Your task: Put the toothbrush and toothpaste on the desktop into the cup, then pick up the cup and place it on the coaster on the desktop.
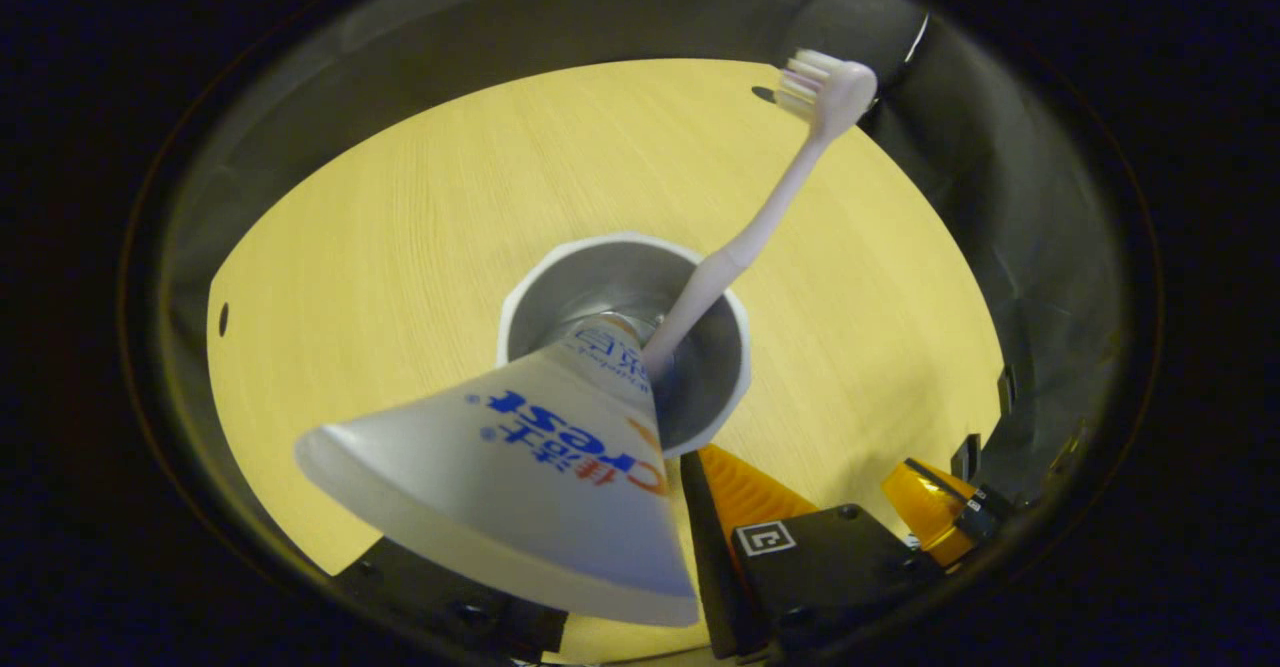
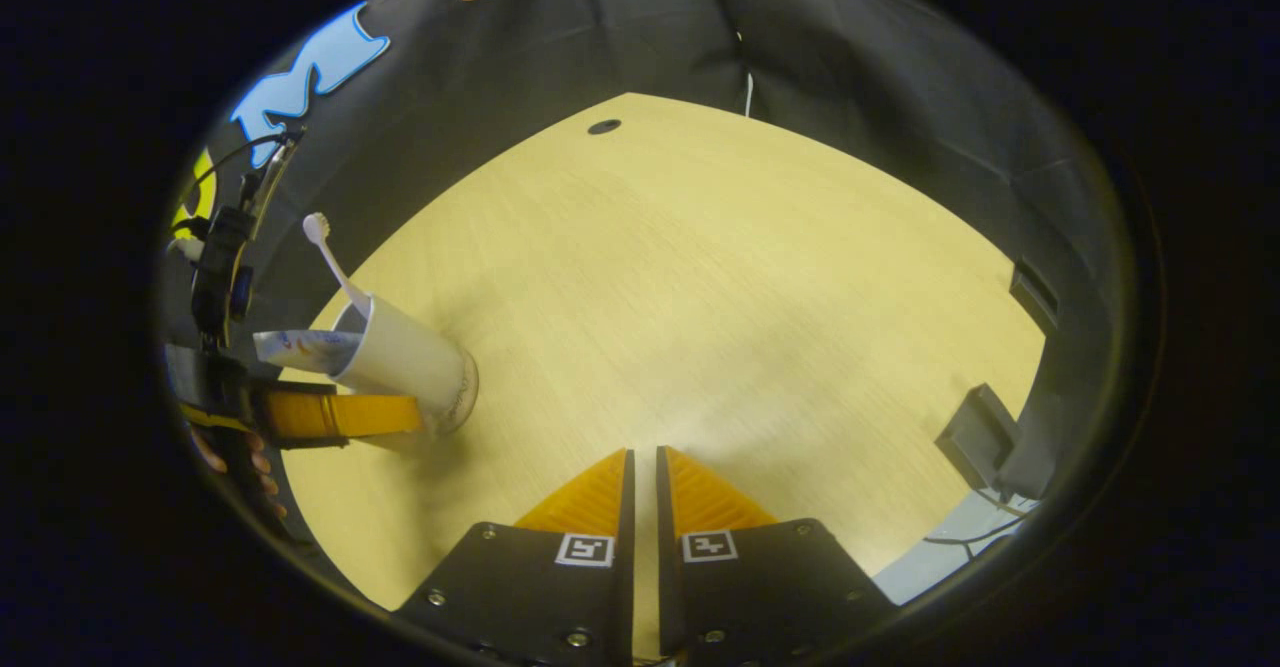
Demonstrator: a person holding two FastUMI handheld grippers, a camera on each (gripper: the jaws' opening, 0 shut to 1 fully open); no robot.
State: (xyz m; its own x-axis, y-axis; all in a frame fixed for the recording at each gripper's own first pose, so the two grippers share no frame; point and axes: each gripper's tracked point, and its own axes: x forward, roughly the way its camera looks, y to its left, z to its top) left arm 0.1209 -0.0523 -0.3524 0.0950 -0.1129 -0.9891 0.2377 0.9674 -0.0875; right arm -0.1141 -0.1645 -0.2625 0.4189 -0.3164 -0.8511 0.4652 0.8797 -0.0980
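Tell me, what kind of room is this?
Probably a recording booth rather than a bathroom: black cloth walls hang around a pale wooden desktop, where a white cup holds a pink toothbrush and a silvery toothpaste tube.

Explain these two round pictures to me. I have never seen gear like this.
There is no robot. A person holds a two-finger claw in each hand, and a camera rides on each. The left gripper view looks down into a white cup on the wooden desk. A toothbrush and a toothpaste tube stand in it. The right gripper view shows the right claw, fingers nearly together, holding nothing. Farther off is the left claw, one finger alongside the cup. Whether it grips, I cannot tell.
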